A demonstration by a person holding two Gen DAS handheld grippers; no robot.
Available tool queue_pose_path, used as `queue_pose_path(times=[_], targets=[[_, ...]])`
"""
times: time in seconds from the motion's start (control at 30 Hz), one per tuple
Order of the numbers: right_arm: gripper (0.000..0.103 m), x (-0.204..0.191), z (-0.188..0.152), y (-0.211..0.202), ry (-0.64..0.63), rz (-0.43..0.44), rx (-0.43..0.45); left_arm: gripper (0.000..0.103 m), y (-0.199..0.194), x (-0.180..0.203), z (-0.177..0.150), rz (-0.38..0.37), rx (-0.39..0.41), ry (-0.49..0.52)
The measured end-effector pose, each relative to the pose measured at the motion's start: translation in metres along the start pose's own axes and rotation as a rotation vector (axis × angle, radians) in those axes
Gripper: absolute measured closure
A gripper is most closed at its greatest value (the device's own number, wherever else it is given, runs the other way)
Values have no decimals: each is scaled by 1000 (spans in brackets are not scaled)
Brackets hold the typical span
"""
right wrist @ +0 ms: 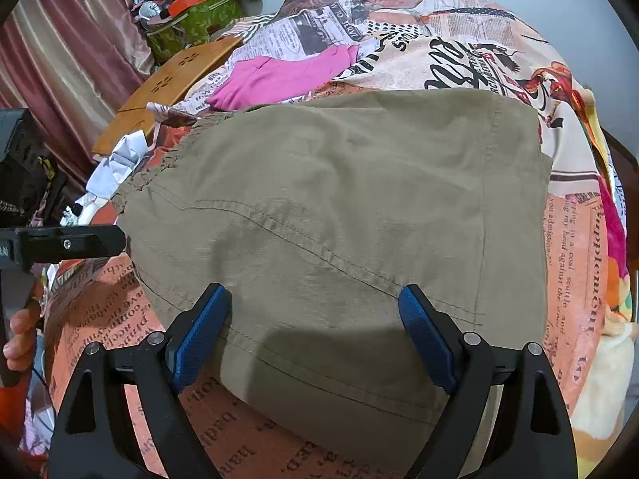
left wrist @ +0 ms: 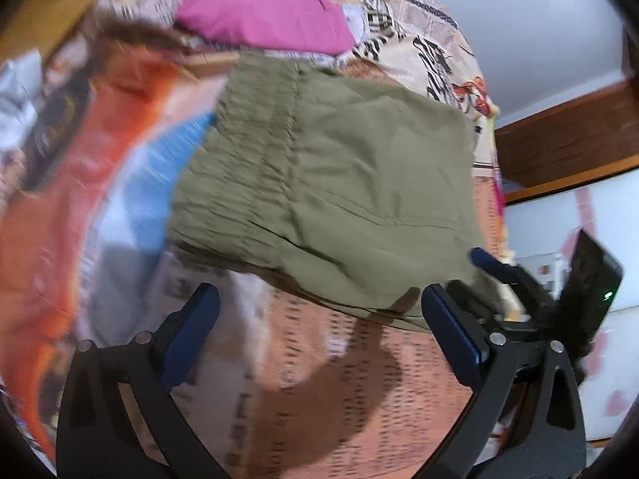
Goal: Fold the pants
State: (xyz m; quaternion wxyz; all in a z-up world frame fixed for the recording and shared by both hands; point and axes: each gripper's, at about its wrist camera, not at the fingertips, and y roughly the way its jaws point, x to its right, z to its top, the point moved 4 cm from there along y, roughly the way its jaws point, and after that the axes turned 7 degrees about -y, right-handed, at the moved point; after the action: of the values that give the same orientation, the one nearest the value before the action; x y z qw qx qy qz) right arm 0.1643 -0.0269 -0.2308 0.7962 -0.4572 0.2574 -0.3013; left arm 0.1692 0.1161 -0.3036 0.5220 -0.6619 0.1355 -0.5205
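Observation:
Olive-green pants [right wrist: 339, 207] lie folded into a compact stack on a newspaper-print bedspread [right wrist: 571, 239]. The gathered waistband is at the stack's left side. My right gripper [right wrist: 313, 311] is open, its blue pads spread over the near edge of the pants, holding nothing. In the left wrist view the pants [left wrist: 339, 183] lie ahead, blurred. My left gripper [left wrist: 319, 307] is open and empty, just short of their near edge. The right gripper [left wrist: 503, 275] shows at the pants' right corner there, and the left gripper's finger [right wrist: 72, 243] shows at the left in the right wrist view.
A pink garment [right wrist: 279, 76] lies beyond the pants on the bedspread. A wooden board [right wrist: 171, 88], a green box [right wrist: 195, 24] of clutter and a striped curtain [right wrist: 60, 60] are at the far left. White paper [right wrist: 116, 163] lies left of the waistband.

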Motion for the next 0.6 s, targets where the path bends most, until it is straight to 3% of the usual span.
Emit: queue_pose_path(times=[0.23,0.33,0.43,0.5,0.6], targets=[[17,0,0,2,2,6,0,1,11,4,12,-135,-50,-62],[17,0,-1,3,4,10,1,1,16,0,23,-156,-47,-100],[17,0,-1,3,4,14,2,12,19,1,35,-93,-8,-97],[17,0,-1,4,5,17,0,30,22,4,40,-13,21,-61],[17,0,-2,4,6,21,-1,42,25,11,47,81,71,-18]])
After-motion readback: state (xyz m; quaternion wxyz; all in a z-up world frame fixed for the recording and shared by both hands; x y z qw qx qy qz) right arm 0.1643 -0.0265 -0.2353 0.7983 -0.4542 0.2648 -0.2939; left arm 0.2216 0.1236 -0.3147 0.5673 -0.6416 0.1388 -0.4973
